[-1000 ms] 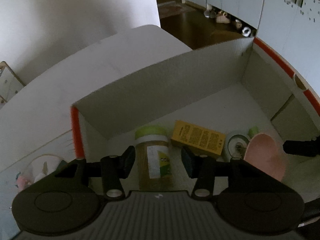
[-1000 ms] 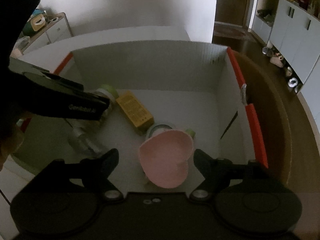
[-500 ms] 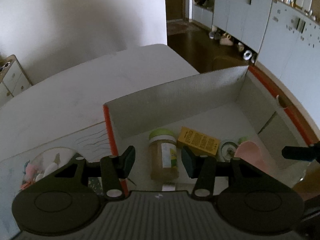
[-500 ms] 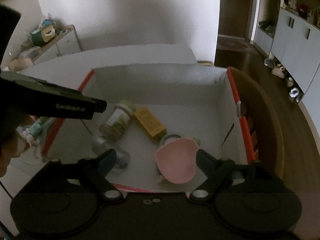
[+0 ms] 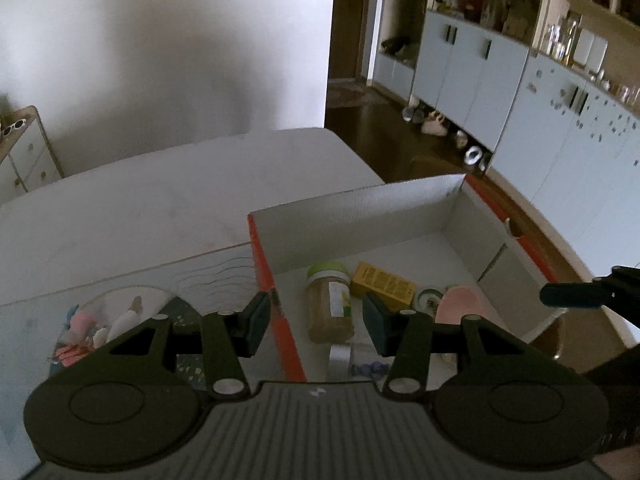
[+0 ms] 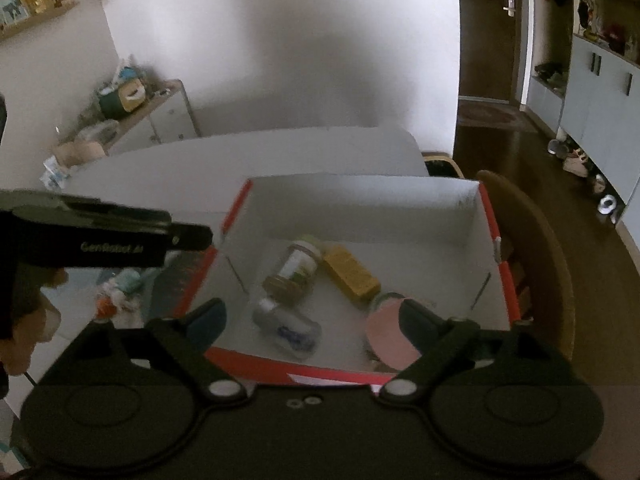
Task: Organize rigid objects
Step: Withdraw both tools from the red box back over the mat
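A white cardboard box with red edges (image 5: pixel 360 208) (image 6: pixel 360 196) stands on the table. Inside lie a green-lidded jar (image 5: pixel 330 306) (image 6: pixel 296 270), a yellow carton (image 5: pixel 382 284) (image 6: pixel 352 272), a small round tin (image 5: pixel 427 298), a pink heart-shaped dish (image 5: pixel 458 306) (image 6: pixel 390 332) and a clear bottle (image 6: pixel 286 326). My left gripper (image 5: pixel 316 324) is open and empty, high above the box's left wall. My right gripper (image 6: pixel 314 320) is open and empty above the box's near edge; it also shows in the left wrist view (image 5: pixel 580 294).
A clear bowl of small soft toys (image 5: pixel 100 320) (image 6: pixel 120 292) sits on a patterned mat left of the box. The white table (image 5: pixel 180 208) stretches behind. A wooden chair (image 6: pixel 532 240) stands right of the box. Cabinets (image 5: pixel 500 80) line the far wall.
Both grippers have risen and pulled back from the box, which now looks smaller and lower. The objects inside have not moved. Both grippers stay open.
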The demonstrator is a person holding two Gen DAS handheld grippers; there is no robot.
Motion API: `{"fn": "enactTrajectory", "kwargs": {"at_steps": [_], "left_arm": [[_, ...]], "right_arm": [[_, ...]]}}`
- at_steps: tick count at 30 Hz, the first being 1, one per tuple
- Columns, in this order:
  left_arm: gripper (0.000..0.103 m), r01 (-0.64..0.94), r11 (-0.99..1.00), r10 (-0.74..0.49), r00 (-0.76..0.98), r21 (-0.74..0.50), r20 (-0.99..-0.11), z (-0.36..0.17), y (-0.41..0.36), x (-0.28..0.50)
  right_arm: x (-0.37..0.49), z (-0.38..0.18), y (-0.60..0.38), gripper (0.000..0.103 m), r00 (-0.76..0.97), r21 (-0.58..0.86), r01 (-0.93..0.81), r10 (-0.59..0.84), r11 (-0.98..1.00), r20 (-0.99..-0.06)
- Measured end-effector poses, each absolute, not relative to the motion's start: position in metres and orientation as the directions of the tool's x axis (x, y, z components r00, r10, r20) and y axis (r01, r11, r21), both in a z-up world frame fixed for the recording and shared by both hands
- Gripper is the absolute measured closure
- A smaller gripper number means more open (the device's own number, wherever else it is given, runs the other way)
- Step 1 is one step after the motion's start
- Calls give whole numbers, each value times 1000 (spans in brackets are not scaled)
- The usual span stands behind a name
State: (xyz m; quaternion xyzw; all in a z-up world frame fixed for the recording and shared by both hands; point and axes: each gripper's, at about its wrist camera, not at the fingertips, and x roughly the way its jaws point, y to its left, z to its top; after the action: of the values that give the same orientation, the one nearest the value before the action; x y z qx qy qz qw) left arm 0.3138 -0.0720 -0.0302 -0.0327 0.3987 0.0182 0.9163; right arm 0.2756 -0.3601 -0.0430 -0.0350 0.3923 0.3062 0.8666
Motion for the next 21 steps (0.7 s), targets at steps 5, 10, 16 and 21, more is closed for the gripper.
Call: {"fn": "enactTrajectory", "kwargs": {"at_steps": [5,10,16,21], "left_arm": [[36,-71,994,-9,705,-84,-709,-23,-55,290],[35,-73,993,-9,716,-88,-698,-22,-35,266],[26,-95,991,2,726,-98,-688,-26,2,241],[20,-124,984,7,739,-126,-673,-29,41,222]], "right_arm": [[262,-33,-349,6,515,195,-566,528,801,-676],[244,-28,-334,1,517,220,-577,560,787,-647],[222,-30,-308,0,516,243,-589,590,771,-621],[202,-35,-274,0,505,241,-616,610,750,-611]]}}
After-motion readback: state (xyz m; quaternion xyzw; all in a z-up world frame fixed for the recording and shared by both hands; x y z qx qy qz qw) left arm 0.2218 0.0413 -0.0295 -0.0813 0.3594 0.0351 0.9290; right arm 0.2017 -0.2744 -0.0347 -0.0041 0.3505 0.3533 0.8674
